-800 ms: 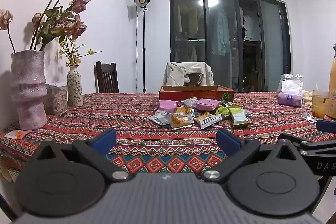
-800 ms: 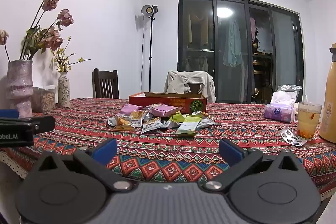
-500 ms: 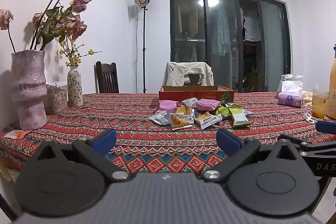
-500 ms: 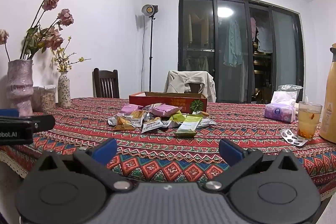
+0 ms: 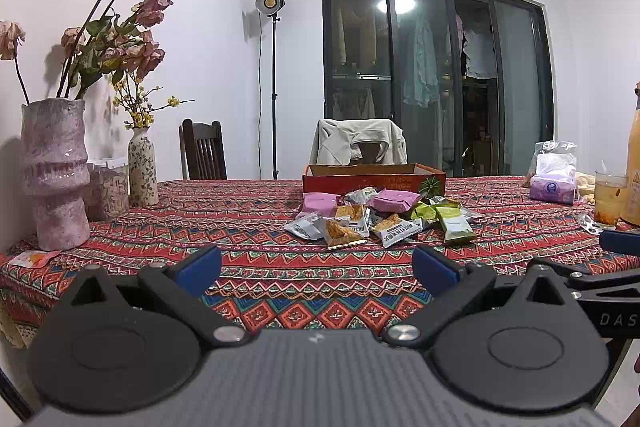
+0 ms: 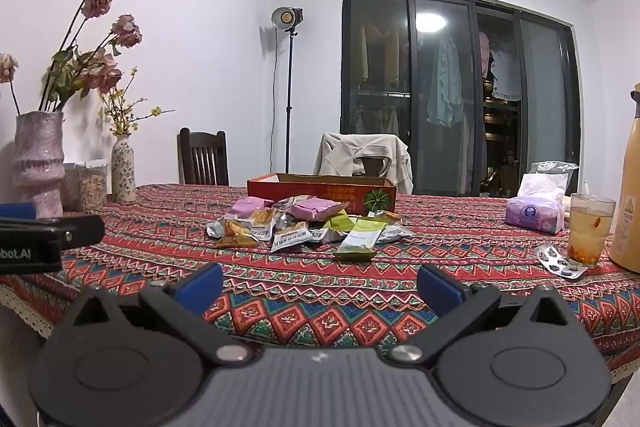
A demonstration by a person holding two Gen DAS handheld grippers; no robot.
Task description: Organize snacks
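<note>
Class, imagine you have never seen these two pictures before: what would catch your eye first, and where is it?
First the heap of snack packets, pink, green and silver, at mid-table on the patterned tablecloth, just in front of a red cardboard box. Then the tall pink vase of dried roses at the left edge. Both hand-held grippers, left and right, hang open and empty at the near edge.
</note>
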